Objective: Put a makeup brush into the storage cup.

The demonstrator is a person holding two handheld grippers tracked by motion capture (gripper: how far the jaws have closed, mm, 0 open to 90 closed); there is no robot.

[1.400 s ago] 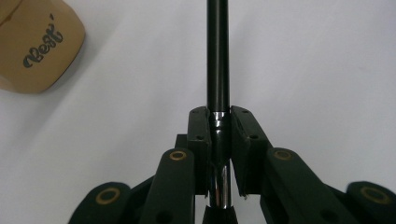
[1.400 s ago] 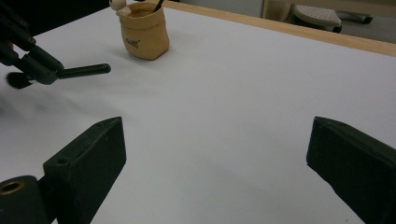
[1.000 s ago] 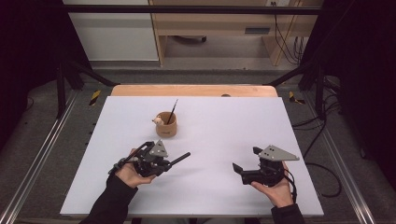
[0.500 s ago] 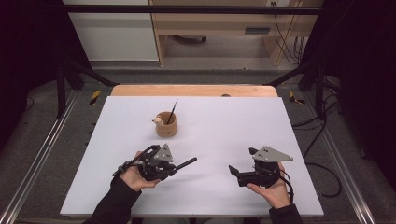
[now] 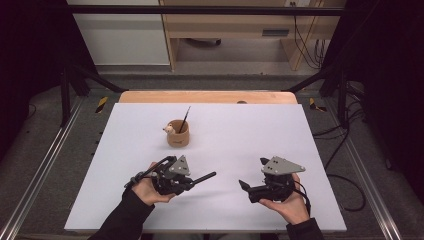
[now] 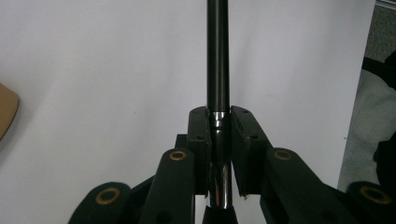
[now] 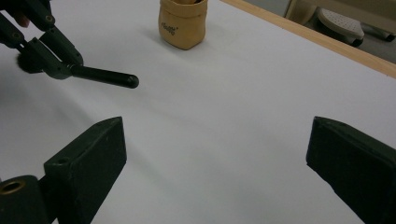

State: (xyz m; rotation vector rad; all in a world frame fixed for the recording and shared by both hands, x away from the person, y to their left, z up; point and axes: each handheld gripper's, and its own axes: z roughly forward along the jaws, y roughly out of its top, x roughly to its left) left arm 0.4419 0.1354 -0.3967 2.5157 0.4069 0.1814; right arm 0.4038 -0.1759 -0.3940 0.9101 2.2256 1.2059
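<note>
Brush sits clamped at its metal ferrule in the left gripper, jaws nearly closed on it, near the table's front edge, left of centre. Handle's long axis runs rightward and slightly toward the far edge, free end aimed at the right gripper. That one's jaws stand wide, holding nothing, just beyond the tip. Tan cup with a second brush lies farther back, nearer the left hand.

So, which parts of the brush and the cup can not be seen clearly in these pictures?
- Brush head: left gripper view, hidden low between the left gripper jaws; high view, behind gripper and hand.
- Brush handle end: left gripper view, cut by the top edge.
- Cup rim and inside: right gripper view, cut by the top edge.
- Cup's small figure: high view, too small.
</note>
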